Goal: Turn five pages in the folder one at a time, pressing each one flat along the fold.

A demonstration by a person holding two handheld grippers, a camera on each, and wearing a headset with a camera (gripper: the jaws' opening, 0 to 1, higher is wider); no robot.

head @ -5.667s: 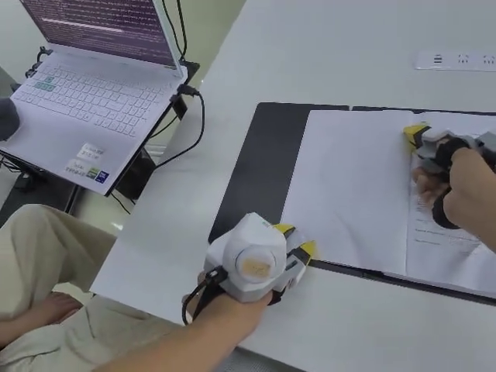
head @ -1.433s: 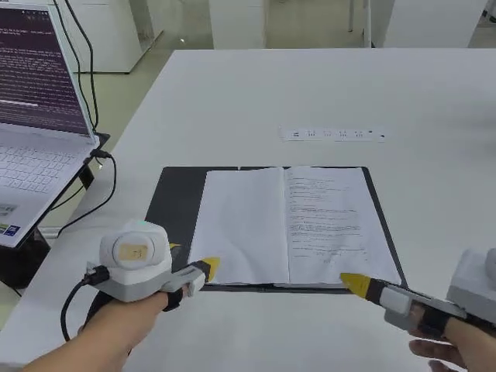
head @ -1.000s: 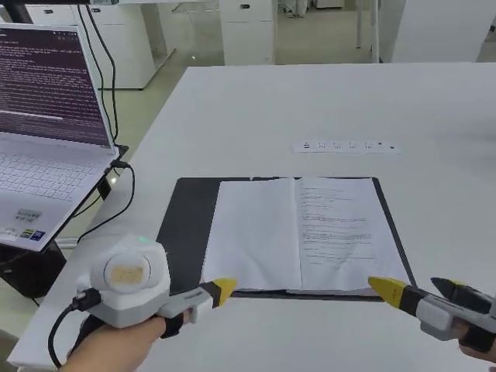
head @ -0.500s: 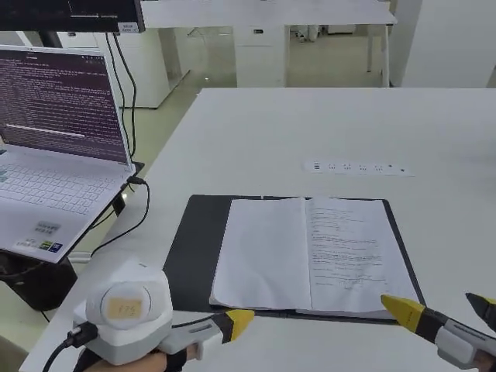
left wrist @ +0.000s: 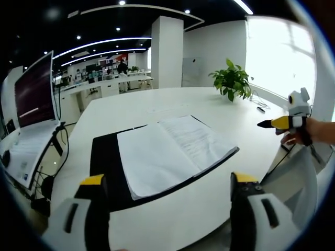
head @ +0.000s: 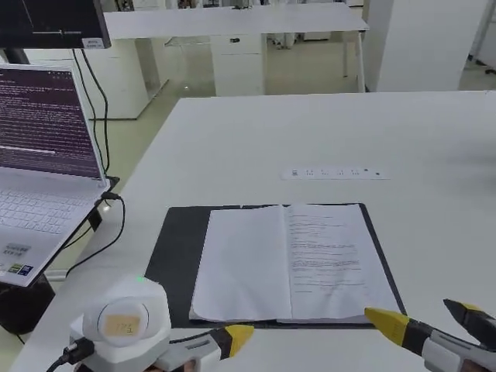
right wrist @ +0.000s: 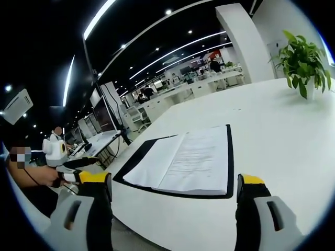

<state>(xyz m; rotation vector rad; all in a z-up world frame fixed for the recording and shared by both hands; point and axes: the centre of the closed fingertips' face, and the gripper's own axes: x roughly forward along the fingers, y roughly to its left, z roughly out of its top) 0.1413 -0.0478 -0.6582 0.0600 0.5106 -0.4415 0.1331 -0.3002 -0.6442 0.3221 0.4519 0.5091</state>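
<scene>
The black folder (head: 180, 256) lies open on the white table, with a blank white page (head: 240, 263) on its left and a printed page (head: 329, 260) on its right, both flat. My left gripper (head: 232, 341) hovers off the folder's near-left corner, touching nothing. My right gripper (head: 426, 319) hangs off the near-right corner, its yellow-tipped jaws apart. In the left gripper view the open gripper (left wrist: 167, 180) faces the folder (left wrist: 104, 157), with the right gripper (left wrist: 282, 123) at far right. In the right gripper view the open gripper (right wrist: 172, 179) frames the folder (right wrist: 229, 157).
An open laptop (head: 39, 155) stands on a stand off the table's left edge, with a black cable (head: 108, 225) hanging by it. A white power strip (head: 333, 173) lies beyond the folder. A potted plant (left wrist: 233, 83) stands at the table's far end.
Earlier, one gripper rested on the right page near the fold; it has since left the page. Both grippers now hang at the near edge, and the camera has tilted up.
</scene>
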